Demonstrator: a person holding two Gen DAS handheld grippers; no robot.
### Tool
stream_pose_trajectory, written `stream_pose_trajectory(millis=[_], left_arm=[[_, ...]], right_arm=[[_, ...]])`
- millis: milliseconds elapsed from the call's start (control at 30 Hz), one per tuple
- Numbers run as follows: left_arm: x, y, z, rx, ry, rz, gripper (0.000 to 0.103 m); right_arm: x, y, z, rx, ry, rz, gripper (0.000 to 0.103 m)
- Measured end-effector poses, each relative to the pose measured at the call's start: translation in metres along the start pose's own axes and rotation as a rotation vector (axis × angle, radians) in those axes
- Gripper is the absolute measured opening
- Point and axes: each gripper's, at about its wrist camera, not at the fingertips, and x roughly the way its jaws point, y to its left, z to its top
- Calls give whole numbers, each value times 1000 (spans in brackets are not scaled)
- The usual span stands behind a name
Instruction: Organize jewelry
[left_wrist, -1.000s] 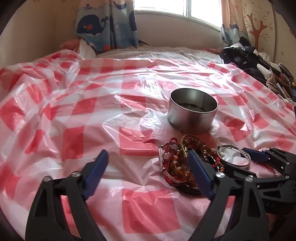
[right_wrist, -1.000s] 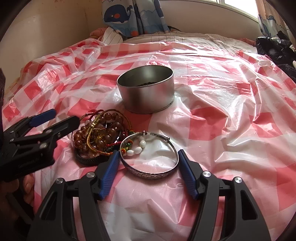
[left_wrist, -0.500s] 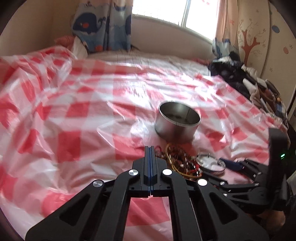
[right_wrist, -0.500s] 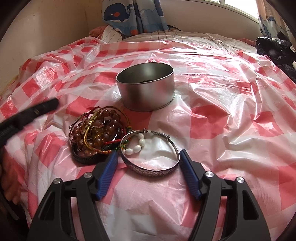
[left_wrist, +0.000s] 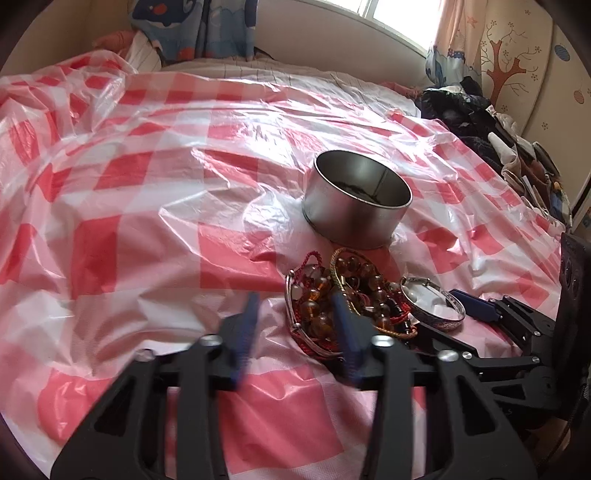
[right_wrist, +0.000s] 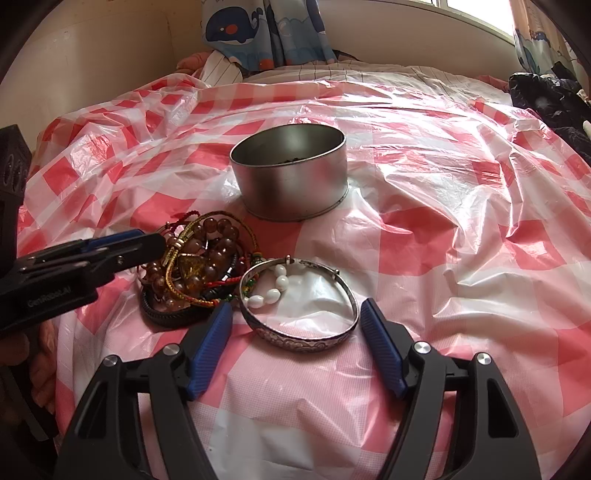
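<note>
R tool (right_wrist: 295, 332) wide open, straddling silver bangle (right_wrist: 299, 302), maybe touching.

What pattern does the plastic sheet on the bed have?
Red-and-white checks on the plastic sheet; the right wrist view shows it best.

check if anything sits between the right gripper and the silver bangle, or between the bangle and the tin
Nothing visible does. The right gripper already straddles the silver bangle, open. Bare plastic sheet lies between the bangle and the tin.
</note>
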Motion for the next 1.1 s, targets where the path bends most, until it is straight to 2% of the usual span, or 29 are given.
stream_pose_trajectory(millis=[67, 167, 333, 367, 433, 500, 567, 600, 667, 733, 800, 867, 900, 967, 1033, 1100], left_arm=[[-4, -2, 0, 4, -11, -10, 7], [-20, -2, 2, -21, -46, -66, 5], [-66, 0, 6, -44, -188, -91, 3], [-70, 3, 7, -48, -188, -61, 3], [-59, 12, 7, -41, -109, 15, 3], [-50, 31, 3, -97, -73, 49, 3], [-55, 45, 0, -169, -107, -15, 3], [-63, 46, 1, -182, -150, -67, 3], [-74, 45, 3, -173, -203, -103, 2], [-81, 47, 4, -198, -253, -209, 2], [-81, 47, 4, -204, -245, -216, 2], [-64, 51, 1, -213, -145, -147, 2], [-57, 53, -2, -215, -120, -103, 2], [-49, 56, -6, -226, -81, -67, 2], [-44, 53, -6, -184, -63, 8, 2], [-37, 50, -6, -168, -44, 7, 4]], right_arm=[[0, 0, 0, 1, 0, -2, 70], [1, -1, 0, -1, 0, -2, 71], [1, 0, -1, -3, 1, -3, 72], [1, 0, -1, -5, 1, -4, 72], [1, 1, -1, -7, 1, -6, 73], [0, 1, -1, -8, 1, -7, 73], [0, 1, -1, -6, 0, -5, 74], [0, 2, -1, -8, 1, -6, 74], [0, 3, -1, -10, 1, -7, 75], [-1, 3, -1, -8, 1, -5, 75], [-1, 3, -1, -7, 2, -4, 75], [-1, 3, -1, -8, 2, -5, 76], [-1, 3, -1, -7, 2, -5, 76], [-1, 2, -1, -8, 1, -8, 79], [-1, 3, -1, -7, 0, -11, 80], [-1, 3, -1, -6, 0, -9, 80]])
